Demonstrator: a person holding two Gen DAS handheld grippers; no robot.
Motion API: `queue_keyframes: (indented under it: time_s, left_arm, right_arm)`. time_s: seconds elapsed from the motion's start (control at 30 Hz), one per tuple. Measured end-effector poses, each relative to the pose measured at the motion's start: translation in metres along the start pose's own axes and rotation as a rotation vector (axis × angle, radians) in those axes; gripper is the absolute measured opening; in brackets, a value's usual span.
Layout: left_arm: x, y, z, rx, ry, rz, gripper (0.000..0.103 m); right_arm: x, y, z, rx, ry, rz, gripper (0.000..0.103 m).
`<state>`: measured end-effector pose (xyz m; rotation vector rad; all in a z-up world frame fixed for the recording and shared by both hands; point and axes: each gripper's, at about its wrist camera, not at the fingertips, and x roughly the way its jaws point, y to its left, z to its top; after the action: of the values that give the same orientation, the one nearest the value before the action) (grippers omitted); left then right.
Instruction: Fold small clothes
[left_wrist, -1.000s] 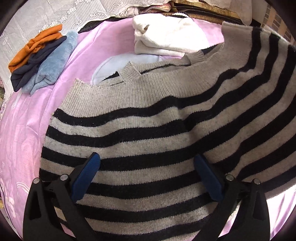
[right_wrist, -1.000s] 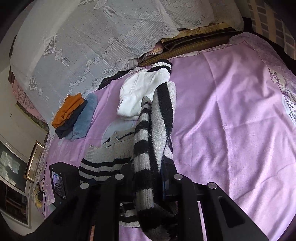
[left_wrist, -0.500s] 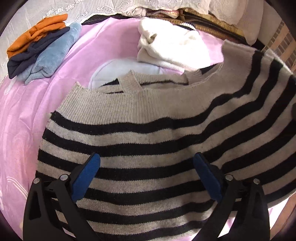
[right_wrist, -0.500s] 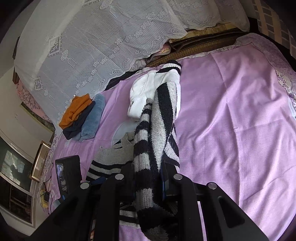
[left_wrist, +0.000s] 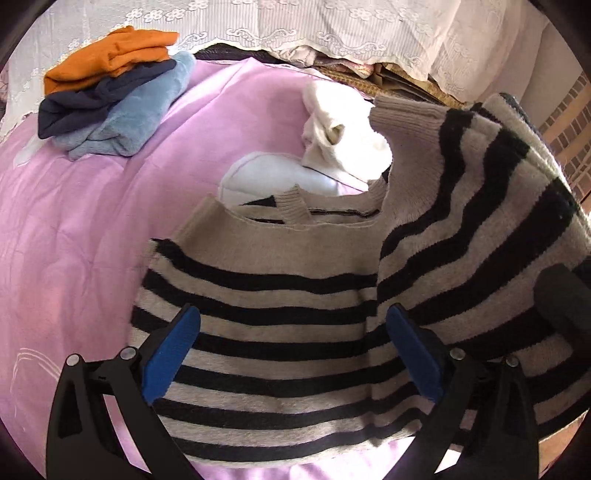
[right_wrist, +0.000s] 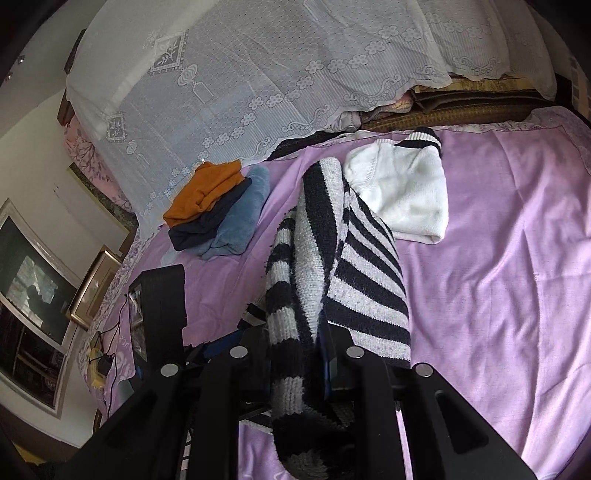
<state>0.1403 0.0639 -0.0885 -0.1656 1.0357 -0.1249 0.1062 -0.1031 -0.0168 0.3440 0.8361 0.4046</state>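
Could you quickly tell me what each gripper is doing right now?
Left gripper: open, over the striped sweater.
Right gripper: shut on the sweater's sleeve.

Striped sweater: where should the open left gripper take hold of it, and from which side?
Grip the striped sweater at its flat shoulder corner, coming in from the bare pink sheet. A free edge lies there; the right gripper holds the other side lifted.
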Motion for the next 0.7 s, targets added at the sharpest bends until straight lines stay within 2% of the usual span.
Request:
queue_keyframes:
  time_s: [0.2, 0.3, 0.43, 0.57, 0.63, 0.7]
  left_arm:
    - [-0.023, 0.068, -0.013, -0.056, -0.048, 0.116, 0.098]
    - [-0.030, 0.116, -0.027, -0.132, -0.028, 0.174, 0.098]
    - [-0.036, 0.165, -0.046, -0.254, 0.001, 0.203, 0.098]
    - [-0.040, 0.182, -0.056, -0.289, 0.005, 0.235, 0.098]
    - [-0.043, 0.183, -0.058, -0.280, 0.000, 0.245, 0.098]
    - [-0.045, 0.180, -0.058, -0.260, -0.009, 0.258, 0.098]
  right_arm:
    - [0.043, 0.056, -0.013, -0.079, 0.074, 0.031, 0.019]
    - [0.069, 0.074, -0.028, -0.120, 0.120, 0.017, 0.019]
    - [0.102, 0.093, -0.051, -0.178, 0.187, -0.032, 0.019]
    - [0.133, 0.105, -0.074, -0.249, 0.257, -0.106, 0.022]
    - [0.143, 0.109, -0.082, -0.263, 0.280, -0.099, 0.039]
    - [0.141, 0.116, -0.086, -0.295, 0.275, -0.053, 0.049]
